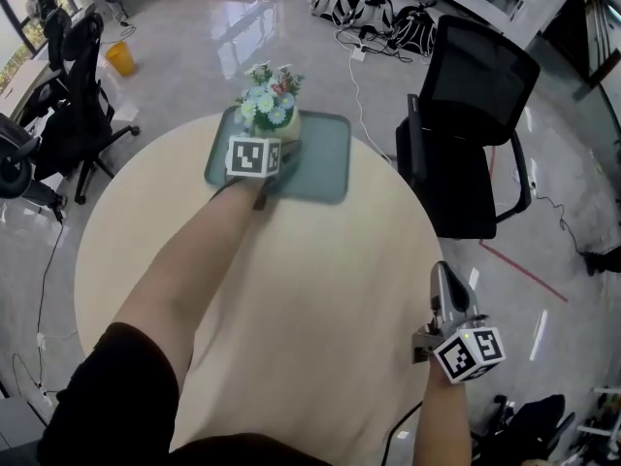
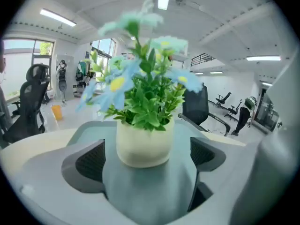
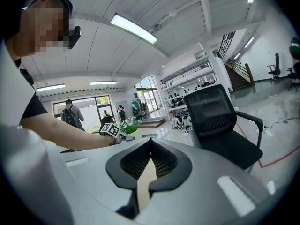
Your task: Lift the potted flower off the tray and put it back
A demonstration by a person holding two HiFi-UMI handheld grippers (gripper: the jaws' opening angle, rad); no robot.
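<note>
Reaching far forward, left gripper (image 2: 147,157) straddles potted flower (image 1: 272,100), jaws apart; right gripper (image 3: 150,146) closed.

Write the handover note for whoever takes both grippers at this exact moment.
Left gripper: open, jaws on either side of the cream pot, not closed on it.
Right gripper: shut, empty, held by the right edge of the round table, away from the work.
Potted flower: upright on the green tray at the table's far side.
Done: the pot stands on the tray; whether it has already been lifted once cannot be told.
Left: if not yet lifted, close the left gripper on the pot, raise it, set it back, then release.
</note>
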